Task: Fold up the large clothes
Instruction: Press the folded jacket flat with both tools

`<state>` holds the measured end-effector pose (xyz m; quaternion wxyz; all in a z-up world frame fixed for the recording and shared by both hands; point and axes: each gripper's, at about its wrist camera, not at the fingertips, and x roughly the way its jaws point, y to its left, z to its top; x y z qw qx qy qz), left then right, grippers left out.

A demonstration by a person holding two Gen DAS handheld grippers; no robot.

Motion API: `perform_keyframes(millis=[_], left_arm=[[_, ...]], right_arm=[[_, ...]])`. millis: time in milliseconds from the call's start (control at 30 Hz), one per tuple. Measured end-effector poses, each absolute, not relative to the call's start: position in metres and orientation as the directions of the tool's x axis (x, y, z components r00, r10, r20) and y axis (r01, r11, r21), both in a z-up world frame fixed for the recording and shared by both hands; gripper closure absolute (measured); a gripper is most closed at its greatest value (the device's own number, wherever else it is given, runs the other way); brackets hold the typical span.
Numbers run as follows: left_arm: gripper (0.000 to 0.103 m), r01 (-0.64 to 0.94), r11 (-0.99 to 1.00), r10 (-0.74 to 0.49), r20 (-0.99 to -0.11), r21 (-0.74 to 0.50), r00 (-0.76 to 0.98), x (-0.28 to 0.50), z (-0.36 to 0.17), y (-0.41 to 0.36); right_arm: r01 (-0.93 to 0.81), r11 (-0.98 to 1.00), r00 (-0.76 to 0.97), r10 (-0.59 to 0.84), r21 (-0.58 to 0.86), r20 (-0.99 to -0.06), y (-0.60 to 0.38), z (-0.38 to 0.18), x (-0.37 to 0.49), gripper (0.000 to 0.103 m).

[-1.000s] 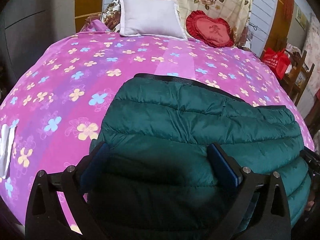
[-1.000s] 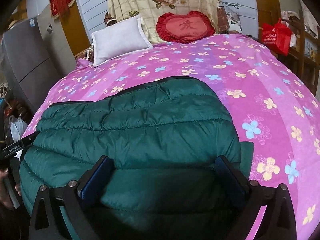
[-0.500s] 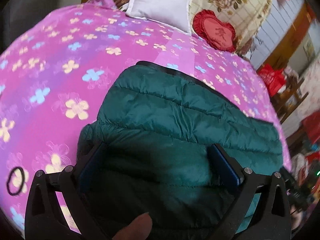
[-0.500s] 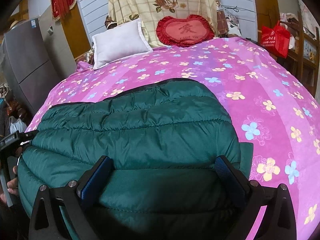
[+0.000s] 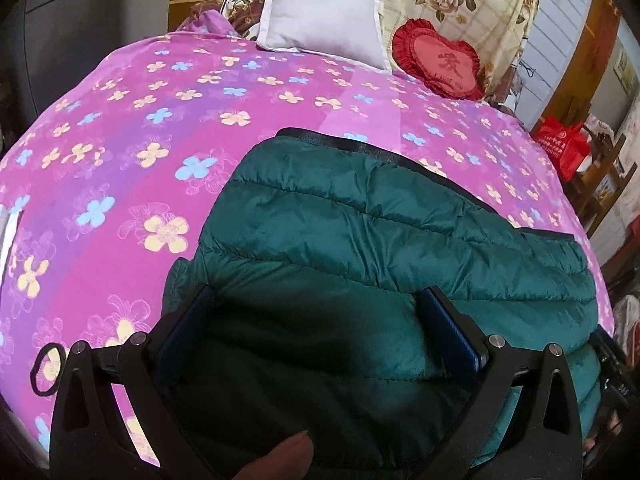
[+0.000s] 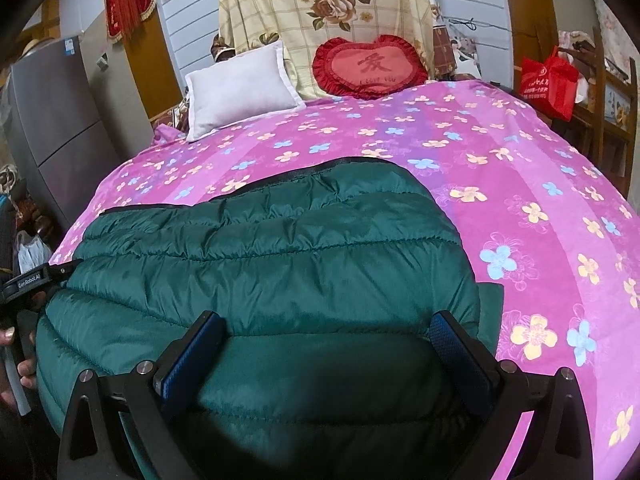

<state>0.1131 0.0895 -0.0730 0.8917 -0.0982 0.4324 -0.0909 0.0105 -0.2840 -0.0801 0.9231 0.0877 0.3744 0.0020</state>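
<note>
A dark green quilted down jacket (image 5: 380, 240) (image 6: 280, 248) lies folded on the near part of a bed with a pink flowered sheet (image 5: 140, 140) (image 6: 520, 168). My left gripper (image 5: 316, 320) hovers open over the jacket's near left part, nothing between its blue pads. My right gripper (image 6: 326, 340) is open too, above the jacket's near right part. A fingertip (image 5: 280, 460) shows at the bottom of the left wrist view. The left gripper's body and a hand (image 6: 18, 360) appear at the left edge of the right wrist view.
A white pillow (image 5: 324, 40) (image 6: 240, 88) and a red heart cushion (image 5: 440, 64) (image 6: 368, 66) lean at the headboard under a rose-patterned cloth. A black hair tie (image 5: 46, 368) lies on the sheet. A grey fridge (image 6: 52, 120) stands left; a red bag (image 6: 548, 80) sits on a shelf right.
The left wrist view tilted down and left, then swung back up and level. A fingertip came into its bottom edge. The right gripper rose slightly. The jacket lies as before.
</note>
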Motion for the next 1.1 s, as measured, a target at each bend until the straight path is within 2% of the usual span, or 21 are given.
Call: perform_keyframes(millis=[1100], left_arm=[[0.0, 0.078, 0.96, -0.259, -0.75, -0.268, 0.608, 0.1147, -0.075, 0.0939]], right_arm=[[0.066, 0.987, 0.726, 0.055, 0.148, -0.685, -0.2826, -0.0804, 0.0062, 0.0]])
